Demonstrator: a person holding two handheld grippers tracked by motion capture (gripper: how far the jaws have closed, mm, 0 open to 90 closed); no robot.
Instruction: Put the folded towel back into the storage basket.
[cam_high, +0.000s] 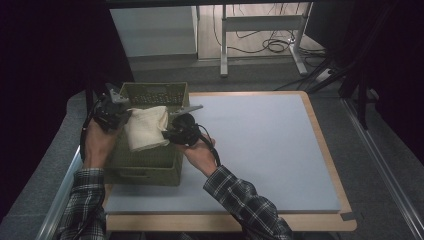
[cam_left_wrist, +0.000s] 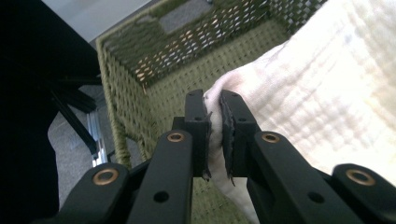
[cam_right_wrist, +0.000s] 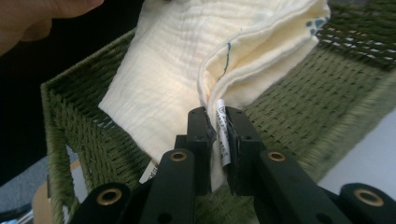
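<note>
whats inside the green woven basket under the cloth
The folded cream muslin cloth is held over the green woven basket. Woven inner walls show; the basket floor beneath the cloth is covered, so any contents there are hidden.

Table (cam_high: 320, 165): wood-edged top covered by a pale blue-grey mat (cam_high: 260, 150), wood showing along the near and right edges. Green woven basket (cam_high: 150, 167) sits on the mat at its left side. Rest of mat bare.
</note>
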